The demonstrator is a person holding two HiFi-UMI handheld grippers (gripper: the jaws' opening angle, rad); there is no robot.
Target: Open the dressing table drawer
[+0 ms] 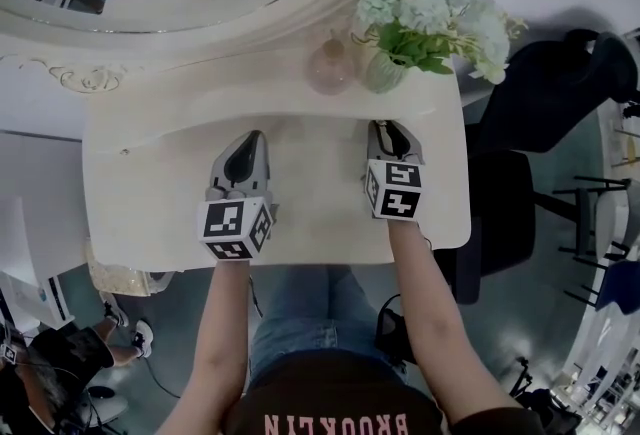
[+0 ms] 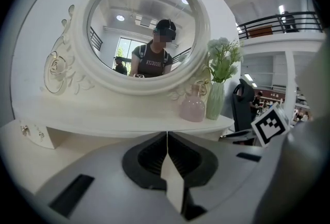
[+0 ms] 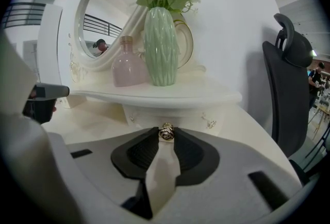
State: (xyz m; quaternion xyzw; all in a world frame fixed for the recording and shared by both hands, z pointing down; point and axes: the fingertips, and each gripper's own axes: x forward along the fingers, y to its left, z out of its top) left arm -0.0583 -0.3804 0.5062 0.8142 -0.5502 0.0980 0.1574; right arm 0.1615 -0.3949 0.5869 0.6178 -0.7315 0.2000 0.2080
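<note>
The right gripper (image 3: 166, 136) pinches the gold knob (image 3: 166, 131) of the drawer (image 3: 143, 115) right at its tips, hiding most of the drawer front, and the left gripper (image 2: 167, 136) beside it is squeezed closed, empty.

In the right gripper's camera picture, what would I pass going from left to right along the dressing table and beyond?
pink bottle → green vase with flowers → black chair. The mirror is left out because it runs behind the bottle and the vase.
</note>
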